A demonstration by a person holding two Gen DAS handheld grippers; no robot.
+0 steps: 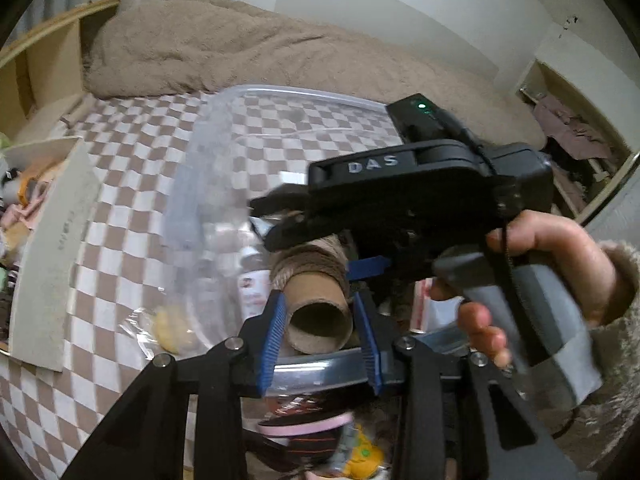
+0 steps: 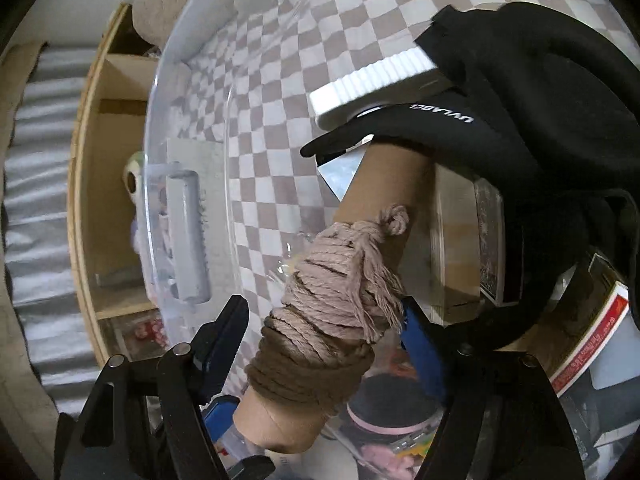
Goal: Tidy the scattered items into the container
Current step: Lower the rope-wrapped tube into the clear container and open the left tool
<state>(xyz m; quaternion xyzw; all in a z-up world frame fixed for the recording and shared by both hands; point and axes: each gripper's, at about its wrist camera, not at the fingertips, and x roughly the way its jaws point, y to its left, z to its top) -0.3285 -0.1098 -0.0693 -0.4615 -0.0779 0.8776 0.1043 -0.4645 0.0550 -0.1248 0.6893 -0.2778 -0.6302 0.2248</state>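
The cardboard tube [image 1: 318,320] with rope [image 2: 332,304] wound around it is lying over the clear plastic bin [image 1: 208,184] on the checkered bed. In the left view, the left gripper [image 1: 320,330] has its blue jaws close on both sides of the tube's open end, and the right gripper [image 1: 280,220] is reaching in from above. Only the right view is showing the rope's knot and a black glove [image 2: 520,92]; there the right gripper's [image 2: 320,322] jaws are sitting apart around the roped part.

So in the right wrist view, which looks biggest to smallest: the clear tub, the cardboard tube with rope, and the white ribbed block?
1. Clear tub: it spans most of the picture.
2. Cardboard tube with rope: it looks large partly because it sits so near the camera.
3. White ribbed block: it is partly hidden by black fabric, so its full size is unsure.
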